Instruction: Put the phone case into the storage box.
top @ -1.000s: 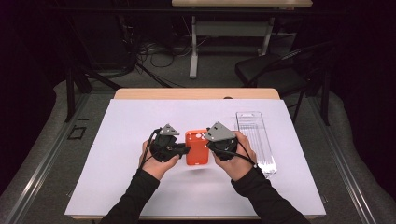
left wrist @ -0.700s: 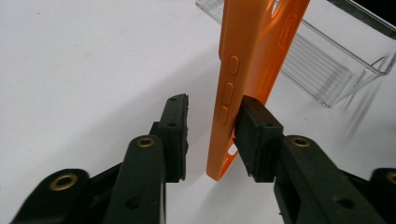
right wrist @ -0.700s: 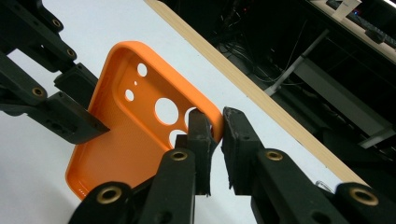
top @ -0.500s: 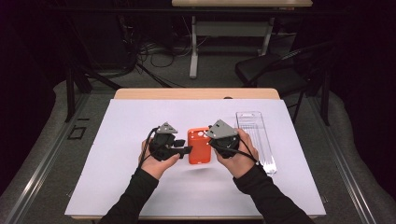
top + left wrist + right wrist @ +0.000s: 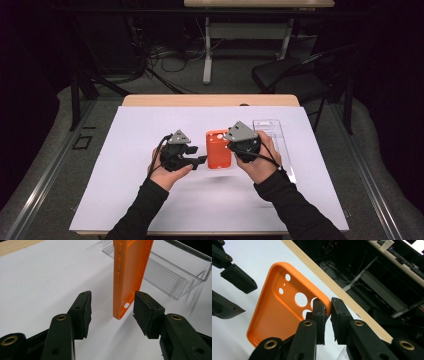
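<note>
My right tongs [image 5: 327, 308] are clamped on the rim of the orange phone case [image 5: 218, 149], gripping it beside the camera cutouts. My left tongs [image 5: 112, 311] have just been opening: their pads stand apart on either side of the case's lower corner, the left pad well off it, the right one just beside it, neither pressing. In the left gripper view the case hangs on edge between them, its side buttons facing me, its bottom corner clear of the sheet. From the high view, the case sits between my two hands, its long axis running away from me, camera end at the far end and held above the white sheet [image 5: 125, 190], which covers the wooden tabletop [image 5: 200, 100]. Just right of the right tongs lies a clear plastic tray [image 5: 274, 131], its long side also running away from me. Beyond the tabletop the room is dark, with a black chair [image 5: 292, 77], cables on the floor and another desk's legs.
</note>
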The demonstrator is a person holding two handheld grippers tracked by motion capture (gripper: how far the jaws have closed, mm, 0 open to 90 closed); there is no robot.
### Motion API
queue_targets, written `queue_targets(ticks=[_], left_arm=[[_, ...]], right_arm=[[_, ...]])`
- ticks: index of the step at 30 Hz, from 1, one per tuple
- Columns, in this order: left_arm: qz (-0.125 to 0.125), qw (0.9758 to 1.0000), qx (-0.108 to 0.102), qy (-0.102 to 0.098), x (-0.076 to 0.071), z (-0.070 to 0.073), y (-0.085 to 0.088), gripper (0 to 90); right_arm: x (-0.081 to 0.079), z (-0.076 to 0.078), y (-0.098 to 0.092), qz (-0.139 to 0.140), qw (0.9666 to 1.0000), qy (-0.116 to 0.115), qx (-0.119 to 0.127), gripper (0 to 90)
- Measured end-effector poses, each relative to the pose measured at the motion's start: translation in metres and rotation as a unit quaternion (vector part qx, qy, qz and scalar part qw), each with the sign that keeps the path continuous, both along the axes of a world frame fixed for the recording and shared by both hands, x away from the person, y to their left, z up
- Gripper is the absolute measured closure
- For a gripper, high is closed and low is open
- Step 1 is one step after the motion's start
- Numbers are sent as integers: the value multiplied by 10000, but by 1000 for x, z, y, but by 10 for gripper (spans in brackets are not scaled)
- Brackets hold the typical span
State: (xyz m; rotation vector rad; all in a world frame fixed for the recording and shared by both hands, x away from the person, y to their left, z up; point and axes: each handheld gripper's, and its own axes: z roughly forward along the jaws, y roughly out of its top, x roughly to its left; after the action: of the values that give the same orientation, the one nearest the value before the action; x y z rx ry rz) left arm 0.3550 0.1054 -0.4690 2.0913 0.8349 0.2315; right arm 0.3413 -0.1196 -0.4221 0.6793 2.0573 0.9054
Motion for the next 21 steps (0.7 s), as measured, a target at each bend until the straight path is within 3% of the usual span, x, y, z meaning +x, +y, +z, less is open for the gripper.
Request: queue_targets(ticks=[8,21], left_arm=[[63,9998,54,-171,2,1,4,470],[266,9996,-59,5,3,-1,12,368]], right_arm=[[3,7,-6,-64,9999,-112,18,826],[12,18,-14,-110,9990,-437,-11,826]])
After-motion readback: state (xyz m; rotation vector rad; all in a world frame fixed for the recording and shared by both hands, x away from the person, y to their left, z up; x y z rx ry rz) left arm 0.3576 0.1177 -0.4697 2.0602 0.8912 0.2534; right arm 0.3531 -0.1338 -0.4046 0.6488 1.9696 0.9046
